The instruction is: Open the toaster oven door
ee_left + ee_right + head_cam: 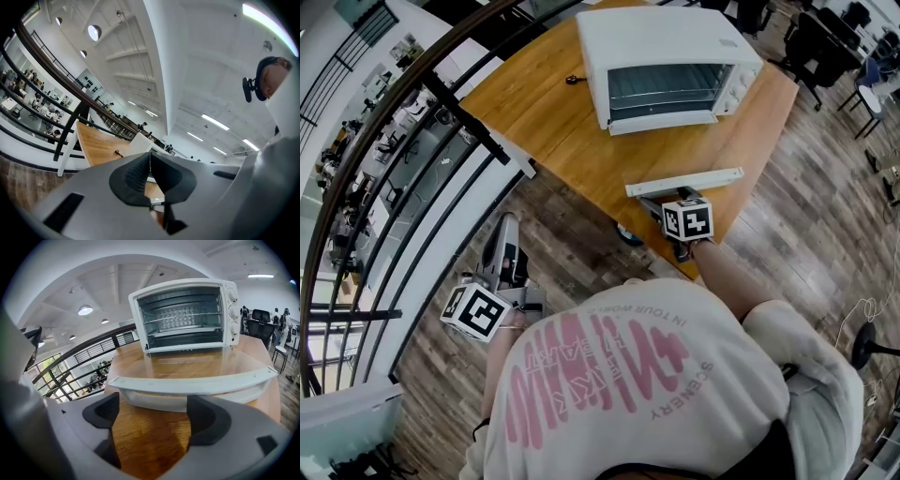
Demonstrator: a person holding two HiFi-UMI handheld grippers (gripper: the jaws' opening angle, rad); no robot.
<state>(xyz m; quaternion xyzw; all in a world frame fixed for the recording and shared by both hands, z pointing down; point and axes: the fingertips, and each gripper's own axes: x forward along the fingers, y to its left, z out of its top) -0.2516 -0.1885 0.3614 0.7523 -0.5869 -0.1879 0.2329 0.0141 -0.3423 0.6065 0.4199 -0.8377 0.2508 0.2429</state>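
Toaster oven (666,56) at tabletop (553,122) far edge, door (187,364) dropped flat, wire rack (183,331) inside. Right tongs (155,414) spread wide, angled down just short of door handle (684,182), gripping nothing. Left tongs (150,173) pressed together, level, off tabletop.

One toaster oven (666,56) is counted on the far part of one wooden bench (553,122). One door (684,181) is counted on it, and one wire rack (180,317) inside it. One small dark object (573,80) is seen on the bench, left of the oven. Two tools are counted, the left tool (501,225) and the right tool (654,203). Each is fitted with one marker cube, so two are counted: the left cube (475,311) and the right cube (687,217). One person (647,394) is seen at the near edge. One dark railing (473,127) is counted at the left. The chairs at the far right cannot be counted.
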